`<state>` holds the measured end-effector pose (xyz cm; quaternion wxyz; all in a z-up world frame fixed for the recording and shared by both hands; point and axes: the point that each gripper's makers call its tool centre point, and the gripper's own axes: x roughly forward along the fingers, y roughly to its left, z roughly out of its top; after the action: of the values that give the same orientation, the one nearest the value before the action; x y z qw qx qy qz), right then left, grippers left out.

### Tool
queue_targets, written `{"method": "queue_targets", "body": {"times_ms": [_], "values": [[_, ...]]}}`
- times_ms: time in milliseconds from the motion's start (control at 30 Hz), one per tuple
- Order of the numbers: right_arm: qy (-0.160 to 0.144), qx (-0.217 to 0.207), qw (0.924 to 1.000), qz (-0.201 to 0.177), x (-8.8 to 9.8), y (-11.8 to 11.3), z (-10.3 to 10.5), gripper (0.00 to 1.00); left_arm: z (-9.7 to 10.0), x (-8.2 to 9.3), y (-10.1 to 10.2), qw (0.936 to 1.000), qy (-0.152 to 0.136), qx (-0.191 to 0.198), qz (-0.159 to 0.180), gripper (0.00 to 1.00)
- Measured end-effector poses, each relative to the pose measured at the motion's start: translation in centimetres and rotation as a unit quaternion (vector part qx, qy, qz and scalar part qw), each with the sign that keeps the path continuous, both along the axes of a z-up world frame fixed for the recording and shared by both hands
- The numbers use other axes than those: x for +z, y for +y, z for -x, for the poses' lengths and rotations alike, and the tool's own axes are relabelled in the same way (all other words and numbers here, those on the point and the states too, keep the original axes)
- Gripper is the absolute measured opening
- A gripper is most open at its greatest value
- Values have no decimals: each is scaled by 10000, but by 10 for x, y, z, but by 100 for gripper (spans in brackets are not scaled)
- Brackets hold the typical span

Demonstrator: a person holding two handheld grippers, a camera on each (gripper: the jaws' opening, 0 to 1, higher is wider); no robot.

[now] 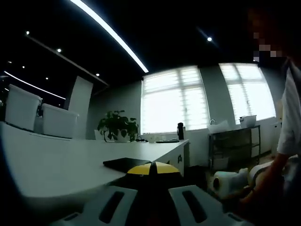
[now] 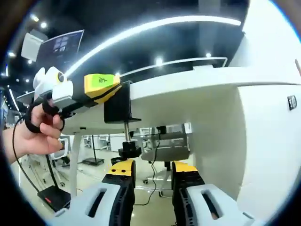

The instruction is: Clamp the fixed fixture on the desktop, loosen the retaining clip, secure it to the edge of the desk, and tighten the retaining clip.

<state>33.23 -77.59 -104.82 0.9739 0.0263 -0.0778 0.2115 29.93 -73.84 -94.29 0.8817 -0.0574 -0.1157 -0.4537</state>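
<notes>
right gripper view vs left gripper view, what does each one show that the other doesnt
Right gripper view alone: the black clamp hooked over the desk edge from below, its screw hanging down to a knob just above the right gripper, whose jaws stand open. The left gripper sits at the clamp on the desktop, with a hand holding it.

Left gripper view alone: the desktop from above, a plant, two white chairs, bright windows, a shelf, and a flat black piece ahead of its jaws.

Both: the white desk and ceiling light strips.
</notes>
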Motion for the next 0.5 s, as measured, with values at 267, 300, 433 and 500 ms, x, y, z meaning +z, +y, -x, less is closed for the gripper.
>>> {"method": "queue_targets", "body": {"times_ms": [267,300,433,500], "values": [[-360,-243,9975,551,14,36,7,34,1,0,0,10000,-36,31,-38,2],[-362,-361,9967,632,15,35,5,34,1,0,0,10000,-35,26,-34,2],[-283,-608,9952,706,14,35,-9,34,2,0,-1,10000,-39,36,-38,2],[-142,-550,9967,576,12,38,-14,33,2,0,-1,10000,-28,27,-20,2]]}}
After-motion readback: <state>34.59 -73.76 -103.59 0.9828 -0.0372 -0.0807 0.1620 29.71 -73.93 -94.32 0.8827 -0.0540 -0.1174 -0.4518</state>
